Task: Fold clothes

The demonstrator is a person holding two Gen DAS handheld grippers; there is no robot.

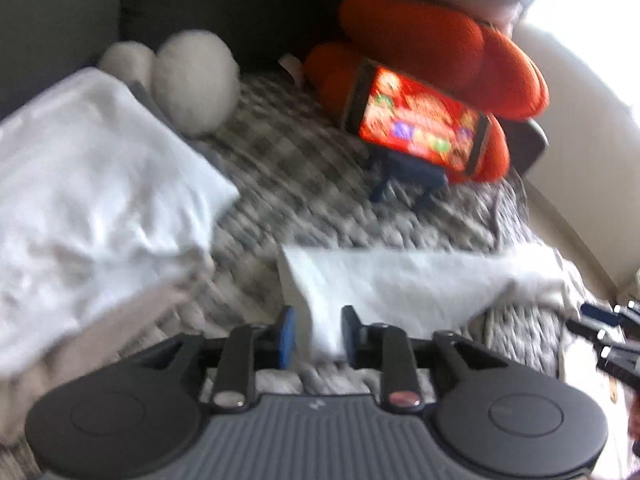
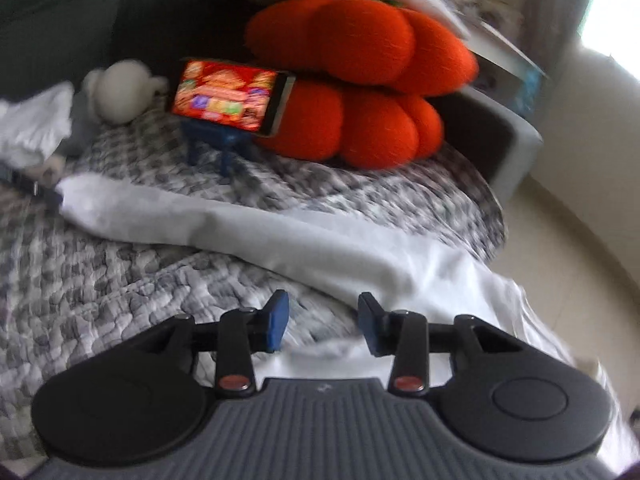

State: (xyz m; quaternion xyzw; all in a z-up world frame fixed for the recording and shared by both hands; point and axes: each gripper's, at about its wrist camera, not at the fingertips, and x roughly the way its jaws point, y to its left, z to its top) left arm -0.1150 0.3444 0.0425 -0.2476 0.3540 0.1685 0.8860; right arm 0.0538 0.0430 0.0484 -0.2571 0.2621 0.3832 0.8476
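with the white garment stretched in a long band across the checked bedspread, we hold its ends so the fold stays taut; the left tongs straddle a fabric edge, grip unclear, while the right tongs stand open over cloth.
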